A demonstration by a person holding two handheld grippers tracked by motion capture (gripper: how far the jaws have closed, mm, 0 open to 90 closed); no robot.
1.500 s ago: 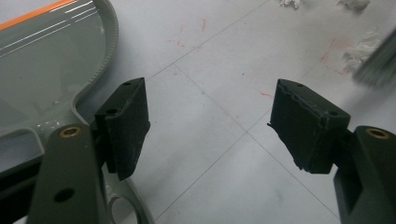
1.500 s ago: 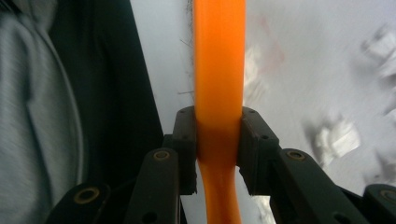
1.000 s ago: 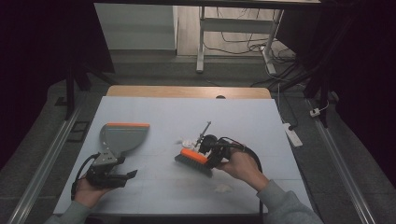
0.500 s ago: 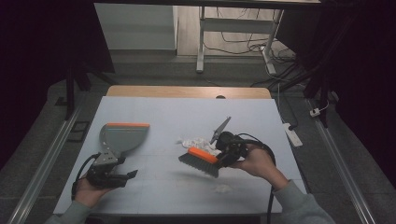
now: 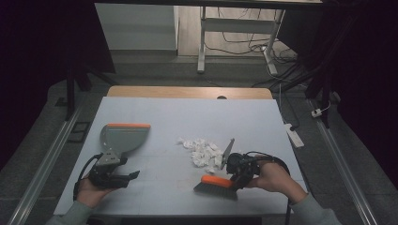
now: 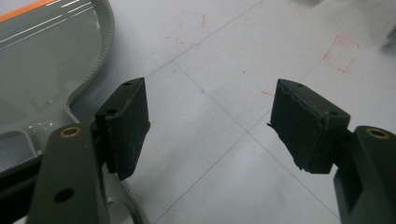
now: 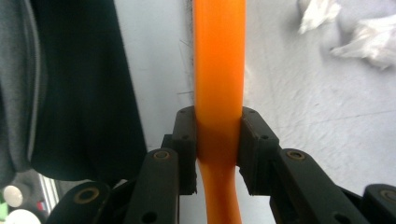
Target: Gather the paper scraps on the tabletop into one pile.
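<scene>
Dustpan, paper scraps and brush on the bench (image 5: 263, 112).

At left of the high view, the grey dustpan (image 5: 123, 138) lies empty; just below it the left gripper (image 5: 129, 176) rests low, jaws spread wide, holding nothing. Crumpled paper scraps (image 5: 202, 151) sit mid-frame. At lower right, the right gripper (image 5: 237, 179) is clamped on the orange brush (image 5: 217, 183), bristles touching the bench.

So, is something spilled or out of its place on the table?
Yes. Crumpled white paper scraps lie scattered loose mid-table, between the grey dustpan and the orange brush gripped by the right tongs. The left tongs are open and empty.
</scene>
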